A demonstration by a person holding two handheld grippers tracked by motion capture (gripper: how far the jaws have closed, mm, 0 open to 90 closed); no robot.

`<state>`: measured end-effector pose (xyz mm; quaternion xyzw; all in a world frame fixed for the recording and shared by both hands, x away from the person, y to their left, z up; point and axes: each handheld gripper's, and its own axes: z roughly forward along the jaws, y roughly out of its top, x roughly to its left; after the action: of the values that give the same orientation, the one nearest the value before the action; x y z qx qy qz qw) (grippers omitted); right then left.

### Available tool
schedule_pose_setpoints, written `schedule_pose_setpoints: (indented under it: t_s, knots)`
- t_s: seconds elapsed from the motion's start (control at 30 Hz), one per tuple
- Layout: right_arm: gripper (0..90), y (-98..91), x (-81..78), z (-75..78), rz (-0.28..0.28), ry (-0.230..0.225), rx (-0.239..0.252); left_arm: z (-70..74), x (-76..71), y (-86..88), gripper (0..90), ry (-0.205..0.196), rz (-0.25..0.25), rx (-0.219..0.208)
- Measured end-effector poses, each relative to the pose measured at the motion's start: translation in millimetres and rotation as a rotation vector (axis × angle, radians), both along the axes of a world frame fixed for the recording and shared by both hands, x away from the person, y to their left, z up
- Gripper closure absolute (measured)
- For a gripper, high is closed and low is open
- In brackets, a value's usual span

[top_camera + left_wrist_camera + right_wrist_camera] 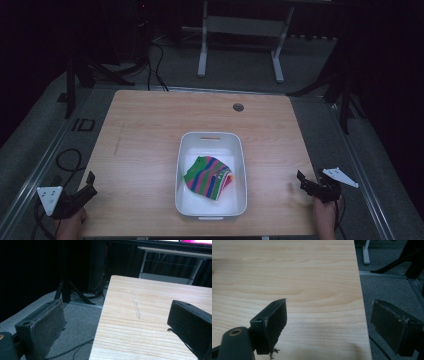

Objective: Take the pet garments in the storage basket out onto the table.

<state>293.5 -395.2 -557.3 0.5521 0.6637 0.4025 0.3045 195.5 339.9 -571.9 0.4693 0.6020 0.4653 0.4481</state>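
My high view looks forward and down over the whole table [150, 125], while my two gripper views sit low and close at its left and right edges, sharing its wood.

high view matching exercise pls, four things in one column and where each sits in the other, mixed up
Things:
1. striped cloth
2. white tub
3. left gripper
4. right gripper

Places:
A. at the table's near right corner
B. middle of the table, toward the near edge
C. at the table's near left corner
D. inside the tub

Pairs: 1-D, 2-B, 3-C, 4-A
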Motion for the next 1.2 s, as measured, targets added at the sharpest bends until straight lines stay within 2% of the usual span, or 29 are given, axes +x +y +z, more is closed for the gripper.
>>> schedule_pose_setpoints:
  t_s: [0.37, 0.6, 0.7, 0.77, 0.8, 0.83, 0.9, 1.1, 1.2]
  knots:
    - [14.2, 2.1, 1.4, -0.2, -0.005, 0.021, -0.019, 0.0, 0.1, 0.1, 1.8, 0.001, 0.001, -0.001]
    - [14.2, 2.0, 3.2, -1.0, 0.032, 0.075, -0.040, 0.0, -0.2, 0.4, 1.8, 0.000, 0.002, -0.002]
    - [14.2, -0.9, 3.4, -1.3, 0.094, 0.099, -0.030, 0.0, -0.3, 0.2, 1.8, -0.001, 0.002, 0.000]
    - [14.2, -0.9, 3.4, -1.3, 0.094, 0.099, -0.030, 0.0, -0.3, 0.1, 1.8, -0.002, 0.003, -0.001]
    - [14.2, -1.9, 3.8, -1.3, 0.116, 0.114, -0.032, 0.0, -0.2, 0.6, 1.8, -0.001, 0.002, -0.003]
    - [14.3, -5.2, 4.6, -0.2, 0.201, 0.141, -0.017, 0.0, -0.2, 0.7, 1.8, 0.000, 0.002, -0.004]
    - [14.4, -5.7, 5.0, 0.4, 0.258, 0.165, -0.017, 0.0, -0.2, 0.7, 1.8, -0.001, 0.004, -0.006]
    - [14.3, -1.6, 3.7, -1.1, 0.404, 0.219, -0.029, 0.0, -0.2, 0.8, 1.8, -0.001, 0.003, -0.006]
    - [14.3, 2.2, 2.8, -3.3, 0.441, 0.229, -0.061, 0.0, -0.3, 0.9, 1.8, -0.001, 0.004, -0.007]
